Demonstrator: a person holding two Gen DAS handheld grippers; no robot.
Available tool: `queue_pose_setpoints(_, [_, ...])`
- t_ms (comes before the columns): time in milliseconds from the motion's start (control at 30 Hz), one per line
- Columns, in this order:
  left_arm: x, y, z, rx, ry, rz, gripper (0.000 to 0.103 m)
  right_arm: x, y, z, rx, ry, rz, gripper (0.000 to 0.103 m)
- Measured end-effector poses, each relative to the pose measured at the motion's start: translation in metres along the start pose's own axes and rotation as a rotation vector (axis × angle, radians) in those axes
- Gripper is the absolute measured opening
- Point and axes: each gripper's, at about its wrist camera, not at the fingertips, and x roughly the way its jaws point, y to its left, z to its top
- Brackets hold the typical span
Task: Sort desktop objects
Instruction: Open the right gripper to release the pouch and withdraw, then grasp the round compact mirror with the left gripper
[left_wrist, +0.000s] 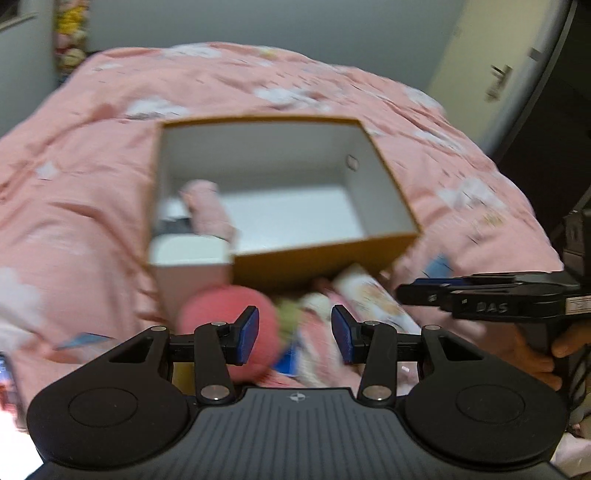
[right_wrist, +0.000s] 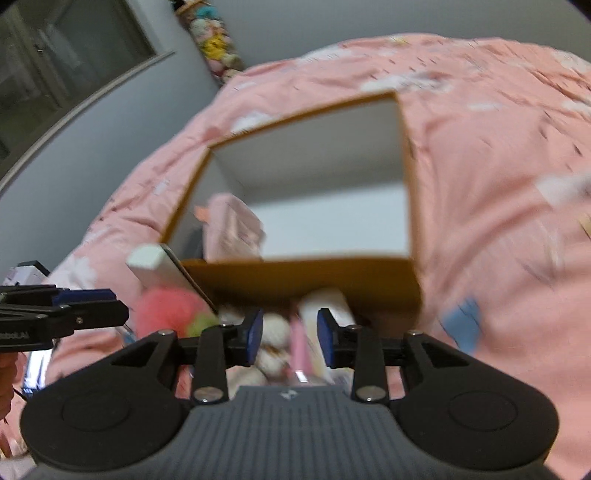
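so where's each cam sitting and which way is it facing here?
Left wrist: on the left gripper, looking forward over its open jaws at the open box on the pink bedding; the right gripper and a hand enter from the right.
Right wrist: on the right gripper, jaws open, facing the same box from its near right; the left gripper enters at left.
Shared: box, bedding, pink pompom.
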Motion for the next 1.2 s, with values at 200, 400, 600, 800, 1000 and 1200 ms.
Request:
queue_pose_setpoints(200, [0.039, -0.029, -0.011, 0.050, 0.082, -0.109, 0.051, 0.000, -0.016, -0.035, 0.025, 0.081, -0.032, 0.040])
queue_pose_setpoints(400, [0.073, -0.048, -0.020, 0.133, 0.145, -0.100, 0.055, -0.003, -0.021, -0.038, 0.033, 0.079, -0.027, 0.043])
queue_pose_setpoints(600, [0.099, -0.052, -0.021, 0.130, 0.194, -0.136, 0.056, 0.000, -0.031, -0.038, 0.068, 0.090, -0.033, 0.041])
queue_pose_setpoints(800, [0.104, -0.052, -0.027, 0.118, 0.219, -0.178, 0.034, 0.004, -0.038, -0.038, 0.089, 0.103, -0.041, 0.041])
queue_pose_setpoints(1000, [0.084, -0.049, -0.028, 0.107, 0.159, -0.176, 0.022, 0.003, -0.033, -0.036, 0.073, 0.095, -0.033, 0.040])
queue_pose_setpoints(1200, [0.045, -0.032, -0.024, 0.039, 0.083, -0.133, 0.016, 0.005, -0.020, -0.034, 0.004, 0.101, -0.016, 0.032])
